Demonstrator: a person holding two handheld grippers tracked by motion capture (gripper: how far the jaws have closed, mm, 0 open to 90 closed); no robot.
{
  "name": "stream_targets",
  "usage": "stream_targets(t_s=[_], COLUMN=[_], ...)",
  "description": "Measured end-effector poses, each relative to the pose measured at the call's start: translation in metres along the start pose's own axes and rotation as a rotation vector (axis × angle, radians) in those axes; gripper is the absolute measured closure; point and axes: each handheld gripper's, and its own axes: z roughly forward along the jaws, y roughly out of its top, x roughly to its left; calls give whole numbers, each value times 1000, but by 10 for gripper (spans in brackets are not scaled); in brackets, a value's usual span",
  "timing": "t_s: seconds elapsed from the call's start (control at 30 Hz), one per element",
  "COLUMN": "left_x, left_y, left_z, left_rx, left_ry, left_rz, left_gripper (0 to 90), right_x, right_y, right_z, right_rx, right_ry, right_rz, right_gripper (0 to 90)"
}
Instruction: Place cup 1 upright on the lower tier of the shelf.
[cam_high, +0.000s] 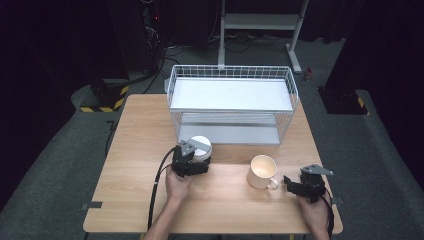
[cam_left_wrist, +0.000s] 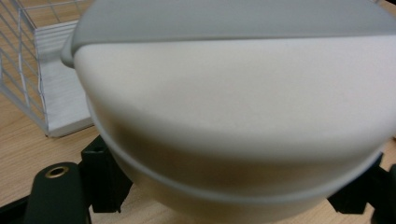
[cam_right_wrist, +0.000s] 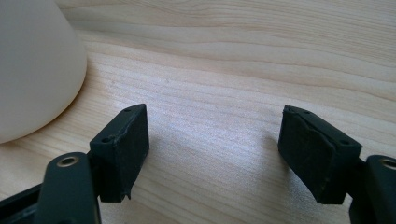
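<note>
Gripping a white jar (cam_high: 201, 148) low on its body, the left hand-held gripper (cam_high: 192, 165) is pressing one jaw on each side, as the left gripper view shows, with the jar (cam_left_wrist: 233, 116) bulging between the black pads. The hold is sitting under the grey lid (cam_left_wrist: 224, 18), likely so the lid is not disturbed. The jar is standing on the desk (cam_high: 140, 150) just in front of the wire rack (cam_high: 232, 105), probably because the rack's lower shelf is where it is heading.

Sitting further right, well apart from the jar, is a cream mug (cam_high: 262, 171), its handle pointing toward the right hand-held gripper (cam_high: 295, 186). That gripper is resting with jaws spread and nothing between them, close beside the mug (cam_right_wrist: 32, 65), seemingly lining up for the handle.
</note>
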Motion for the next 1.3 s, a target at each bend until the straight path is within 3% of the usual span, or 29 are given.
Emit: stream_targets(t_s=[0.5,0.57,0.87,0.97,1.2,1.23,1.3], left_x=[6,8,10,13,17,19,20], left_y=[15,18,25,27,35,37,39], left_z=[6,8,13,14,20,21,24], left_rx=[5,-7,5,-4,9,2,8], left_ry=[-2,-14,-7,-15,0,-7,2], left_rz=[0,-25,-8,-28,-17,-39,-30], left_gripper=[192,193,193,193,192,193,193], right_x=[0,0,0,0,0,0,0], right_y=[0,0,0,0,0,0,0], right_z=[0,0,0,0,0,0,0], right_rx=[0,0,0,0,0,0,0], right_ry=[0,0,0,0,0,0,0], right_rz=[0,0,0,0,0,0,0], right_gripper=[250,250,250,250,250,250,250])
